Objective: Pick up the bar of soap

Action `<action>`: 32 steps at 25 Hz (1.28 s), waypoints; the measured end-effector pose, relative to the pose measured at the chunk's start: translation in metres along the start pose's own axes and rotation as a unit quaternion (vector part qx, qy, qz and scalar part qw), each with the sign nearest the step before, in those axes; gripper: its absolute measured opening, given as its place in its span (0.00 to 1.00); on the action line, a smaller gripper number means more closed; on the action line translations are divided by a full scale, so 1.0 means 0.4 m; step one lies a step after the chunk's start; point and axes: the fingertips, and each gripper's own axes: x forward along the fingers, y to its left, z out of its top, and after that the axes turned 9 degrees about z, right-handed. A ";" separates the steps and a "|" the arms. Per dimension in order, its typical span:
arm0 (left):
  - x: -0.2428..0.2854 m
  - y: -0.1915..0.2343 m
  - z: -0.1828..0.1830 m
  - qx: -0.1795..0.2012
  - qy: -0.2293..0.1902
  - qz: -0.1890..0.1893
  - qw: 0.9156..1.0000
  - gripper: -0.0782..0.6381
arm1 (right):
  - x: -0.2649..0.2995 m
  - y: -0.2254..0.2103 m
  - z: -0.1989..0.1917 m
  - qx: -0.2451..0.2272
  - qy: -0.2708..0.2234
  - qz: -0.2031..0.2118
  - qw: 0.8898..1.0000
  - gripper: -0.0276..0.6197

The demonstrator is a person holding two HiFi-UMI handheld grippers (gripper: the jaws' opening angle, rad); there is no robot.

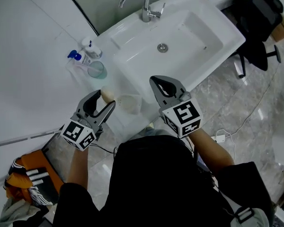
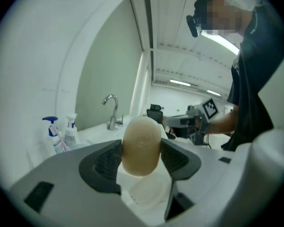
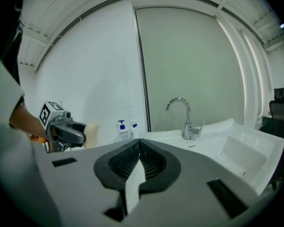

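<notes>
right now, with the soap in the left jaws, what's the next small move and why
Probably a short straight lift with the left gripper, jaws kept shut. The bar of soap is clamped between them but sits close to the white dish, so raising it would clear the dish. The right gripper is shut and empty, so it can wait.

White basin [image 1: 213,37], chrome tap [image 1: 144,6] at its rear edge, drain [image 1: 163,47] at centre. At the surface's left end: blue-topped bottle [image 1: 75,56], white-topped bottle [image 1: 91,48], clear cup [image 1: 97,70]. Black office chair [image 1: 255,27] stands beyond the right corner, on a marble floor [image 1: 236,108].
</notes>
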 end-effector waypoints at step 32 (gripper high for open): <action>-0.297 -0.091 0.141 -0.100 -0.178 0.101 0.974 0.48 | -0.008 0.209 0.031 -0.019 -0.011 0.045 0.999 0.05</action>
